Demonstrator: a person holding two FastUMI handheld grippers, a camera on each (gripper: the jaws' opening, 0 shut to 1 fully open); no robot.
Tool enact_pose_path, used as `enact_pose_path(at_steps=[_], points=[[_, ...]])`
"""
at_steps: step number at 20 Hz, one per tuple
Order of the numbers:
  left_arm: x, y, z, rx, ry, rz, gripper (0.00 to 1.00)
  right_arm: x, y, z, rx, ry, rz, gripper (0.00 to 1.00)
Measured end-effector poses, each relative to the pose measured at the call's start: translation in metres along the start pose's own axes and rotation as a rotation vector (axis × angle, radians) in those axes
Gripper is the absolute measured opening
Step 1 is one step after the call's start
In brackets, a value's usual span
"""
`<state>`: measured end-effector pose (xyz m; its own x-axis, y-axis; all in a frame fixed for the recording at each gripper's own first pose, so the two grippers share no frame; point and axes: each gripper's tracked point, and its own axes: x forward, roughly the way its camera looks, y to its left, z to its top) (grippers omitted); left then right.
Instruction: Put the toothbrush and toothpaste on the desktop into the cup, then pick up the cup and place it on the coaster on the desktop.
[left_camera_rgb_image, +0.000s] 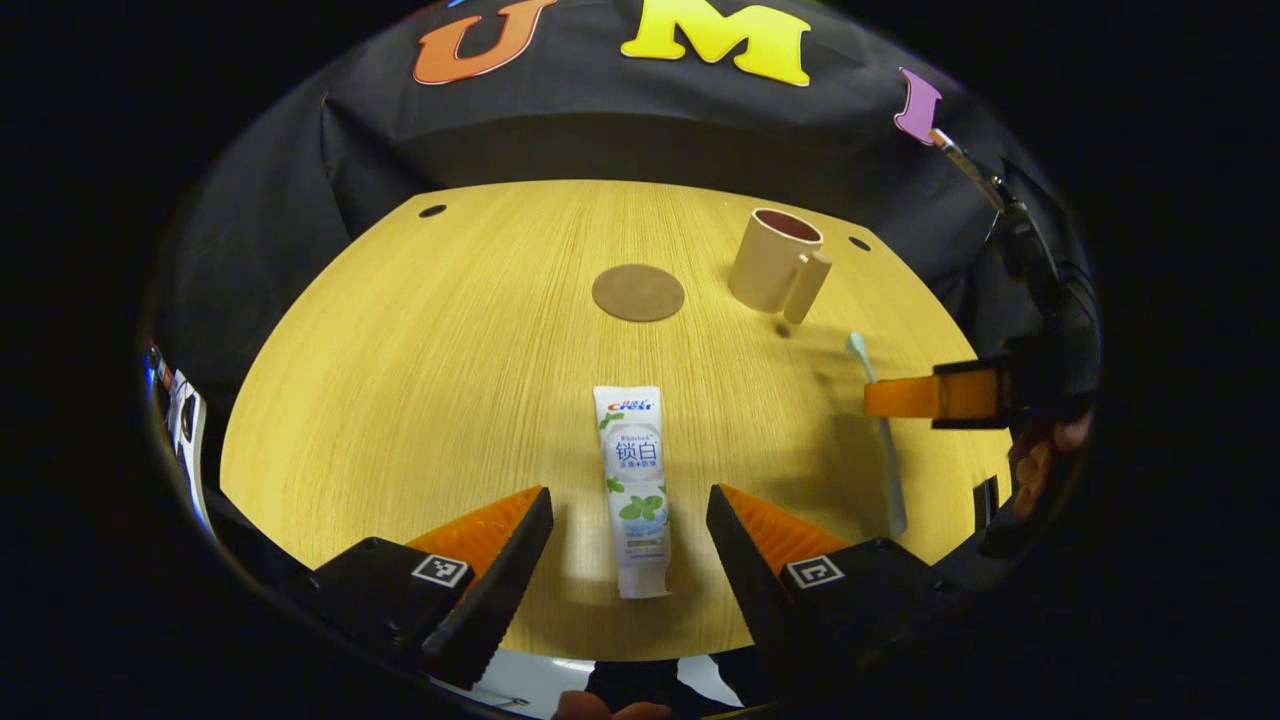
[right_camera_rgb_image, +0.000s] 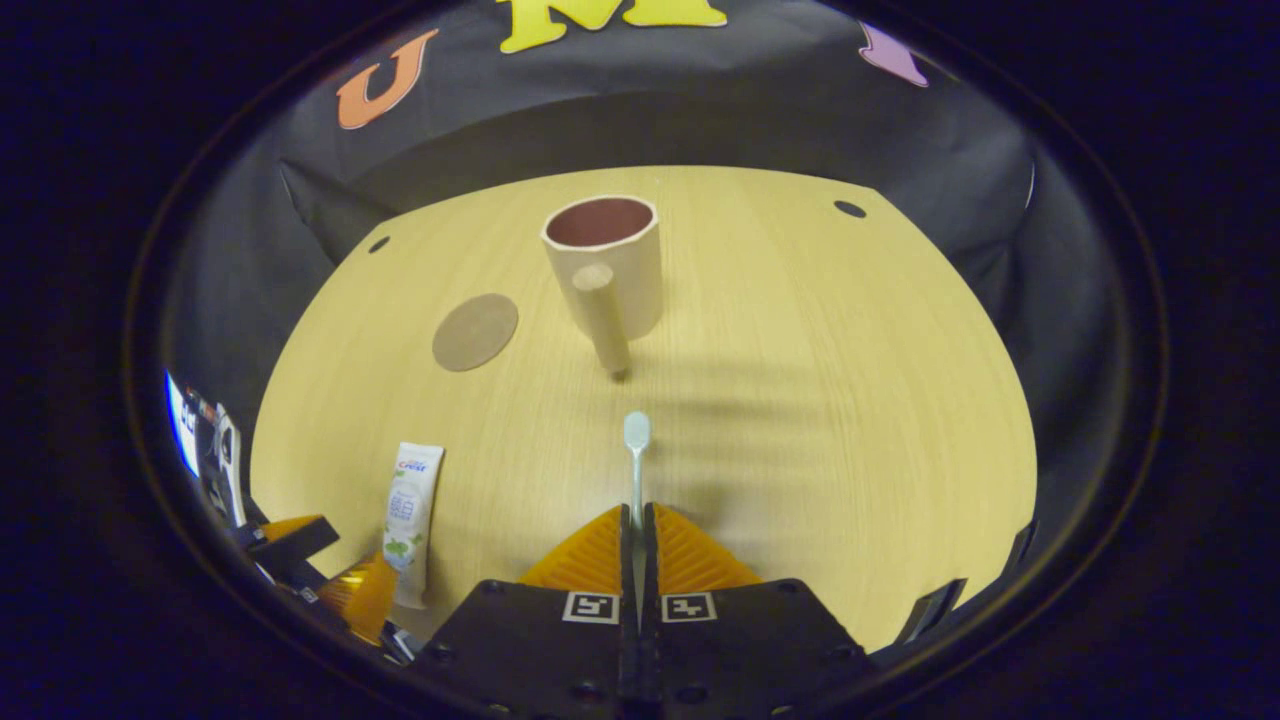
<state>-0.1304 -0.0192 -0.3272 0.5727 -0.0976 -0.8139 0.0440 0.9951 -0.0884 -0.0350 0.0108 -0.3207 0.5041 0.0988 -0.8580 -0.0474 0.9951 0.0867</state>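
In the left gripper view, your left gripper (left_camera_rgb_image: 630, 540) hangs low over the round light-wood tabletop (left_camera_rgb_image: 400, 400) with its fingers spread wide and released. The white toothpaste tube with green leaf print (left_camera_rgb_image: 632, 490) lies flat between them, touching neither finger, its cap end toward you at 6 o'clock and its crimped end pointing to 12. Beyond the tube, near 12 o'clock, the flat round brown coaster (left_camera_rgb_image: 638, 292) lies bare on the wood. To its right, at about 1 o'clock, the tan cylindrical cup with a peg-like handle (left_camera_rgb_image: 775, 262) stands upright, apart from the coaster. Further right, at 3 o'clock, your right gripper (left_camera_rgb_image: 905, 397) reaches in from the edge across the pale mint toothbrush (left_camera_rgb_image: 885, 440), with your hand (left_camera_rgb_image: 1040, 455) behind it.

In the right gripper view, the toothpaste tube (right_camera_rgb_image: 410, 520) lies at 8 o'clock beside the left gripper (right_camera_rgb_image: 340, 580). The coaster (right_camera_rgb_image: 475, 331) sits at 10 o'clock, the cup (right_camera_rgb_image: 610, 265) at 12, its handle facing you. Your right gripper (right_camera_rgb_image: 638, 530) is clenched on the toothbrush (right_camera_rgb_image: 637, 450), both fingers pressing the handle, the brush head pointing toward the cup.
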Motion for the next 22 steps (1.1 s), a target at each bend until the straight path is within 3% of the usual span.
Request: enact_pose_path(at_steps=[9,10,11,12,22], points=[[0.032,-0.003,-0.007,-0.018,0.062,0.023,0.96,-0.038,-0.004,0.017,-0.020,-0.078,0.018,0.01],[0.035,-0.001,-0.007,-0.020,0.069,0.031,1.00,-0.040,-0.004,0.018,-0.020,-0.083,0.020,0.00],[0.039,0.001,-0.007,-0.018,0.076,0.038,0.96,-0.042,-0.003,0.019,-0.024,-0.085,0.024,0.00],[0.041,0.002,-0.007,-0.014,0.082,0.043,1.00,-0.042,-0.002,0.019,-0.032,-0.087,0.029,0.00],[0.051,0.007,-0.003,0.039,0.113,0.057,0.75,-0.049,-0.001,0.030,-0.038,-0.115,0.044,0.00]])
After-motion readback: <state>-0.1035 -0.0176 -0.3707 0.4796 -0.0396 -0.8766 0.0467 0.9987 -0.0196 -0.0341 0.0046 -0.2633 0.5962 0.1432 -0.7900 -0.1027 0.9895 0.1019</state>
